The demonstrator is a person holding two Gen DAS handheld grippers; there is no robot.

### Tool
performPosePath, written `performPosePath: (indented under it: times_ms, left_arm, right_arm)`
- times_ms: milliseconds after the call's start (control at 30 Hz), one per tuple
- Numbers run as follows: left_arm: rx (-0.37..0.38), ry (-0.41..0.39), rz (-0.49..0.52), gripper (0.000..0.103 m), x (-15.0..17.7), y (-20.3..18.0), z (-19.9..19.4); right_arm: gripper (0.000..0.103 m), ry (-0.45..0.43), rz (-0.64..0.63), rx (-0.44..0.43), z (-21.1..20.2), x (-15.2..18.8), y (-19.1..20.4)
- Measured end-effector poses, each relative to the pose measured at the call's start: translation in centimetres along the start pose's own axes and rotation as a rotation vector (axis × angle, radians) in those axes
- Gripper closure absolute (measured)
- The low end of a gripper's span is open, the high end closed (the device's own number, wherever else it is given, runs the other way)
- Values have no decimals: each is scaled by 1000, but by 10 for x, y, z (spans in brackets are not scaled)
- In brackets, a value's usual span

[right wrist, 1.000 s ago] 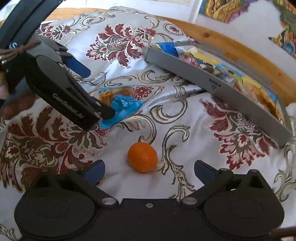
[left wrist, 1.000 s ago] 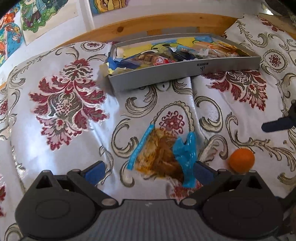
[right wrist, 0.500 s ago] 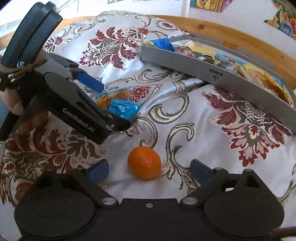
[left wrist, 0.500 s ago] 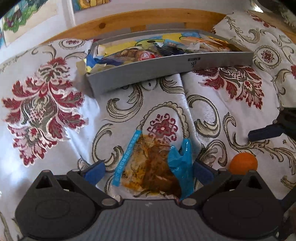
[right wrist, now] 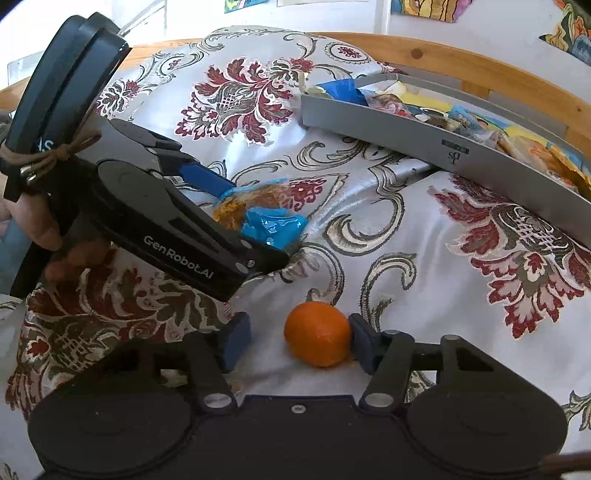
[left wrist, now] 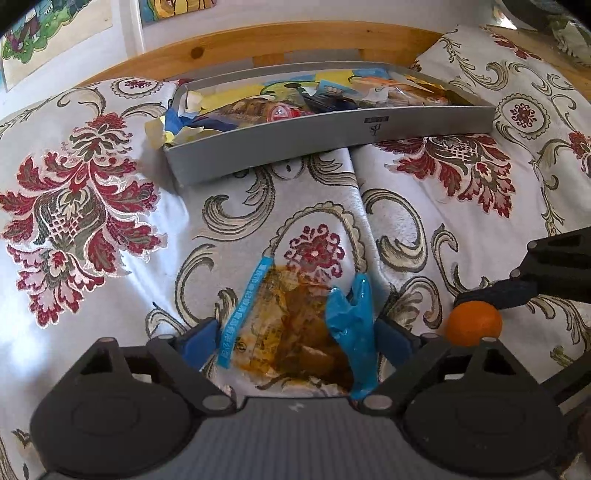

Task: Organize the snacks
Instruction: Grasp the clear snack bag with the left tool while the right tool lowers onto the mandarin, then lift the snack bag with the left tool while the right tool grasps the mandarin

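The left tongs (left wrist: 295, 334) are sitting open around the snack bag (left wrist: 291, 325); the right tongs (right wrist: 295, 341) are open, touching the orange (right wrist: 318, 333). Both should be squeezing gently.

Right gripper (right wrist: 297, 341) narrowed around orange (right wrist: 318, 333); left gripper (left wrist: 295, 338) advanced, perhaps touching snack bag (left wrist: 291, 328).

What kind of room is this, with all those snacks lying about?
Probably a bedroom: the floral quilted cover lies over a soft surface with a wooden rail behind it, like a bed frame, and colourful drawings hang on the wall.
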State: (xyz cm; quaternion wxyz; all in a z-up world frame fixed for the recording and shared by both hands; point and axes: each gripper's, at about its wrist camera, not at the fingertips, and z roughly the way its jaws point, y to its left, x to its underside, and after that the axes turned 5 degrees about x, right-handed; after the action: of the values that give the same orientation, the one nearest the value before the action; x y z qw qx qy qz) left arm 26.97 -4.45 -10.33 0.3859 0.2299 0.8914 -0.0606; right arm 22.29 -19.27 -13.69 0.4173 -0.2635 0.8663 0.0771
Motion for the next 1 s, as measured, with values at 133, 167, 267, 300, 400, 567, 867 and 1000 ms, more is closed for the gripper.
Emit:
performPosePath:
  times_ms: [133,167,267,300,400,567,867,1000]
  left_arm:
    - [6,5,-1,17,0,0,-1]
    - [6,4,-2,18,1,0,-1]
    - [-1,1,-4,22,2,-2,-2]
    - [-5,0,-2,23,2,-3,-2]
    - [-25,-5,10,31,3,-8,-5]
    - [-81,-18,47,44,6,-23,-9]
    - [-179,-37,106,54,9,-44,-13]
    - [-207,-35,122,55,10,-48,-15]
  right_arm:
    - [45,4,17,-1,0,0,-1]
    - [46,5,23,-2,0,0,-2]
    - [48,6,30,-1,0,0,-3]
    - [49,6,30,0,0,0,-3]
    - [53,7,29,1,0,0,-3]
    - [61,4,27,14,-1,1,-3]
    - [65,6,29,27,-2,0,-2]
    - [65,9,10,47,-2,0,2]
